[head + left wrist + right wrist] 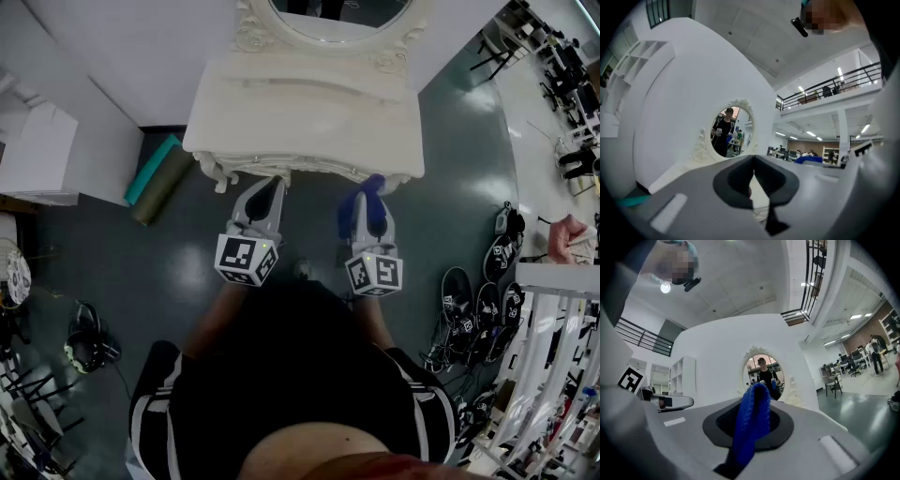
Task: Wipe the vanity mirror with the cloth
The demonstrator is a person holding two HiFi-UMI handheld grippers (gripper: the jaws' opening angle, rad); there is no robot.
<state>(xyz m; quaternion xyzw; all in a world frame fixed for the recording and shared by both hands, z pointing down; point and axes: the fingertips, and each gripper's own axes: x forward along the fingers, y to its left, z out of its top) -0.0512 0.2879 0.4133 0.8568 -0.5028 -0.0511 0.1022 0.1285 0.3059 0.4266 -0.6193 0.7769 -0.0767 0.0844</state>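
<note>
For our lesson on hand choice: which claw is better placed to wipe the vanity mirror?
Right: the right claw grips the blue cloth, facing the vanity mirror; the left claw is shut, empty.

Blue cloth (373, 183) in R tongs (367, 199), nr vanity (300, 117)

Grippers, two: left gripper (267, 189) and right gripper (367, 201). Marker cubes, two: one cube (246, 259) on the left, one (374, 273) on the right. Blue cloth (374, 182), one. Vanity mirror (339, 15), one. White vanity table (300, 112), one.
</note>
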